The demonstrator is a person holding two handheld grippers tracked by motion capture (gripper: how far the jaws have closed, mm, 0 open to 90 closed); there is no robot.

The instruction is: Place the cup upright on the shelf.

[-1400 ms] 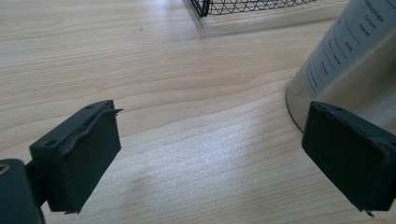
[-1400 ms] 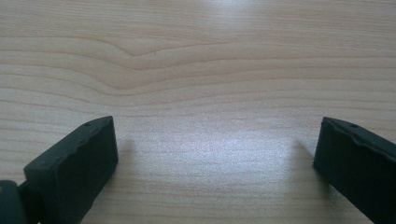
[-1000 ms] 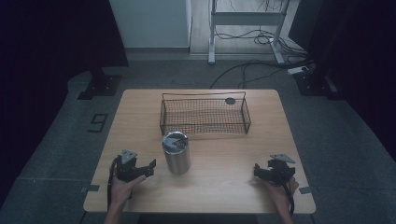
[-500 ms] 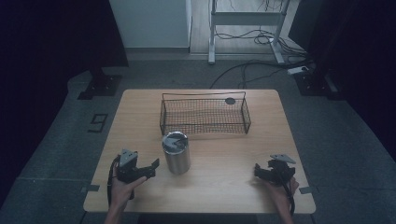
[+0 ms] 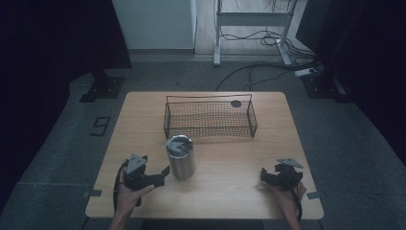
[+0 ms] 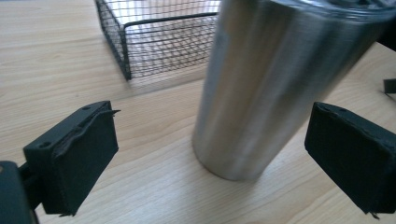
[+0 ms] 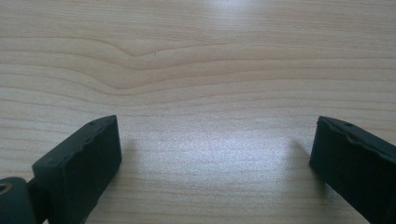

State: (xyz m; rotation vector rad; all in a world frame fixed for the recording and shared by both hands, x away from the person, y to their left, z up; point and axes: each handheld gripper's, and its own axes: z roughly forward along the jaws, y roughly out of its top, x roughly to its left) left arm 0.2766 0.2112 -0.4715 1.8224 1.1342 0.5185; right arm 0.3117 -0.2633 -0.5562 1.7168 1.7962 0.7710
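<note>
The left gripper (image 5: 160, 176) is spread wide, nothing held; the steel tumbler (image 6: 275, 88) stands upright just ahead between its 2 jaws, untouched. The wire basket (image 5: 209, 116) lies beyond it. The right gripper (image 5: 265, 176) is likewise held wide over bare desk (image 7: 196, 70), near the front edge.

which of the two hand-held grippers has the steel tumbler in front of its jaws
The left hand-held gripper: the tall brushed-steel tumbler stands just ahead of its open jaws, untouched. The right hand-held gripper faces bare wood.
</note>
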